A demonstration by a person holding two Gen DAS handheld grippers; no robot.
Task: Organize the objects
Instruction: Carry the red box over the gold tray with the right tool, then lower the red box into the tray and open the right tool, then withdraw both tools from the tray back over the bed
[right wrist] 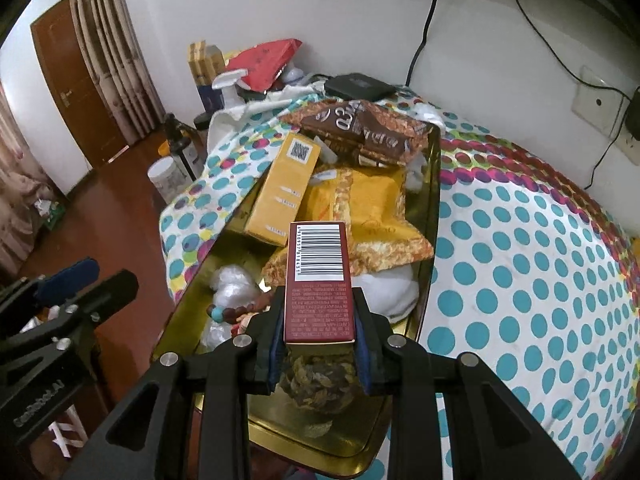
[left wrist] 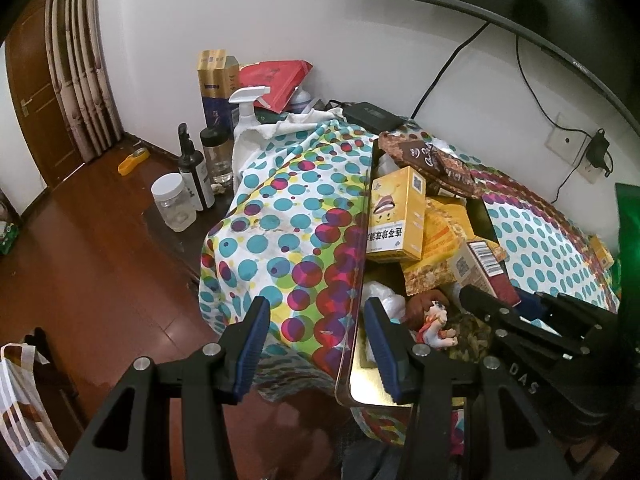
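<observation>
Over gold tin point(right wrist: 430, 184), right hand-held gripper point(right wrist: 320, 344) clamping red box point(right wrist: 320, 280), yellow box point(right wrist: 284, 192) ahead

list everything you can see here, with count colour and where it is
gold tray: 1, gold, on the dotted cloth
red box: 1, dark red with a barcode, held over the tray
yellow box: 1, yellow, leaning in the tray
brown snack bag: 1, brown, at the tray's far end
yellow packet: 1, yellow, mid tray
figurine: 1, red and white, near end of tray
dotted cloth: 1, white with teal dots, covering the table
spray bottle: 1, white, behind the cloth
clear jar: 1, white lid, on the dark side stand
dark bottle: 1, black, beside the jar
left claw: 1, black with blue pads, open at the tray's edge
right claw: 1, black, shut on the red box
</observation>
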